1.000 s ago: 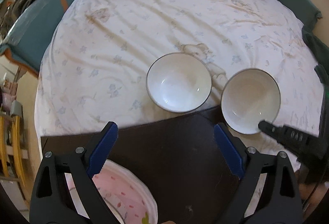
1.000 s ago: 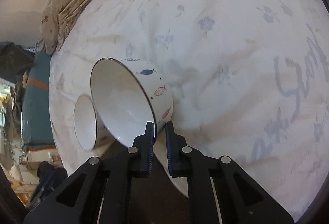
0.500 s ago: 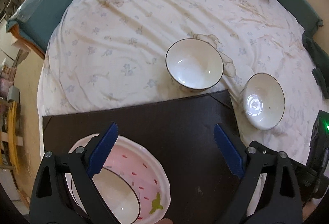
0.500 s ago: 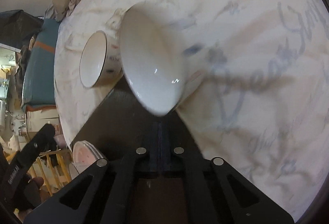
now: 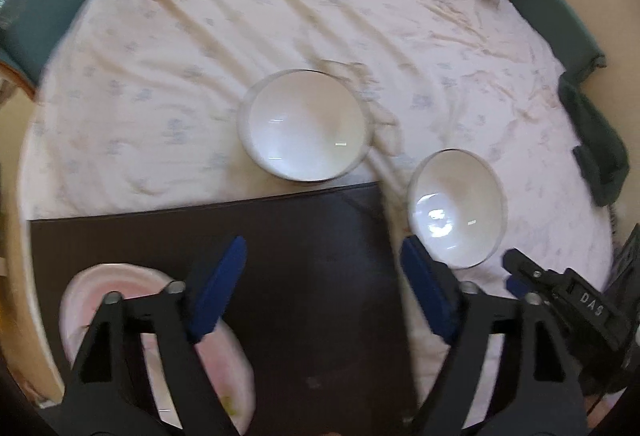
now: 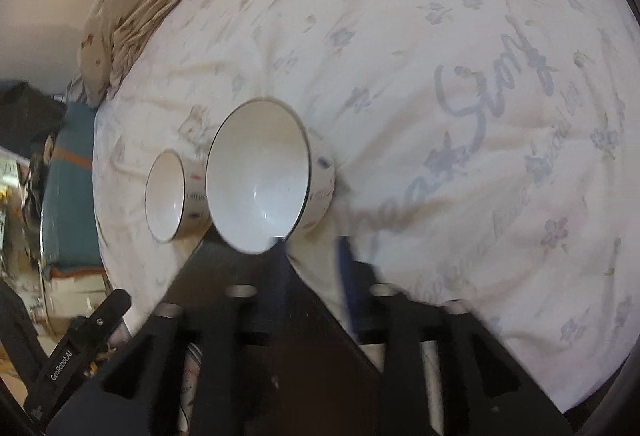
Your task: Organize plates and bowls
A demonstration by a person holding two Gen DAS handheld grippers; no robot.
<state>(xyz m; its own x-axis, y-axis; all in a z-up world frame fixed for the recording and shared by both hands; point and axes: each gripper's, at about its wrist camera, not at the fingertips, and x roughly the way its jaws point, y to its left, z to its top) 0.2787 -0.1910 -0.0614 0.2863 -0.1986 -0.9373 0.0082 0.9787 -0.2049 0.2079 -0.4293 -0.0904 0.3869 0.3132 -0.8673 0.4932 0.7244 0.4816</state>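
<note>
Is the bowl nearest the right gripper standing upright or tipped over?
Upright. The bowl rests on the bedsheet, its white, empty inside facing up.

Two white bowls (image 5: 304, 126) (image 5: 456, 208) sit apart on a floral sheet (image 5: 180, 56)

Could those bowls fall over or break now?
Maybe. The nearer bowl sits on the soft, wrinkled bedsheet at the dark board's corner, so it might tip. The right gripper is opening right beside its rim and could bump it. It also sits close to the other bowl, so they might clink.
</note>
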